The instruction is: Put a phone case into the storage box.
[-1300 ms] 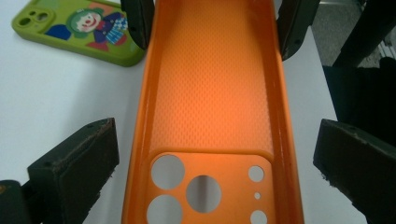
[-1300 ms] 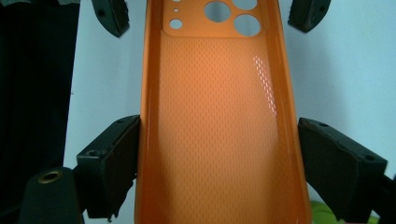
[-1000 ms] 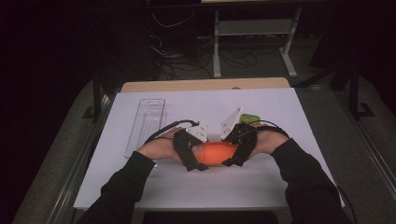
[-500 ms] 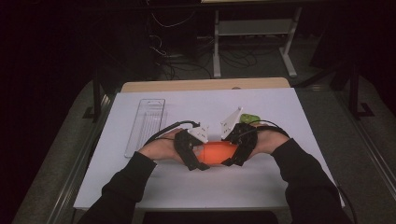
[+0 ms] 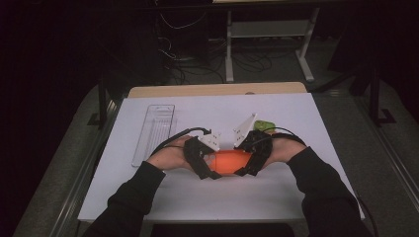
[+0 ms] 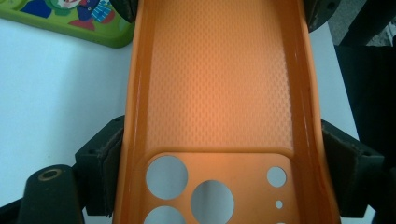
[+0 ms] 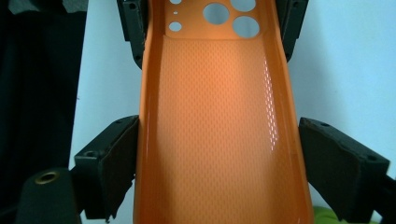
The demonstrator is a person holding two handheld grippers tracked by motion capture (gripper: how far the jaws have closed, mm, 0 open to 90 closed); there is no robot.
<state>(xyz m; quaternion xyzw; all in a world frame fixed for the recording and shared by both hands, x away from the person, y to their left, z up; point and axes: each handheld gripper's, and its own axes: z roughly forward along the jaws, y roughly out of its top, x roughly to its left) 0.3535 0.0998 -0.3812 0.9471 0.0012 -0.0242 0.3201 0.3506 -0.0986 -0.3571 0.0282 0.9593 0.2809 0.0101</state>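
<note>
Orange phone case (image 5: 231, 161) apparently gripped by 2 grippers

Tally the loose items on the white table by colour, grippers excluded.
Orange: 1, phone case between the two grippers
Clear: 1, plastic tray
Green: 1, flat item, partly hidden behind the right gripper
Total: 3

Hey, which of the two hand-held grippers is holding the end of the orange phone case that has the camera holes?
The left hand-held gripper. Its jaws flank the orange phone case right at the round camera cutouts; the right hand-held gripper clamps the plain textured end.
</note>
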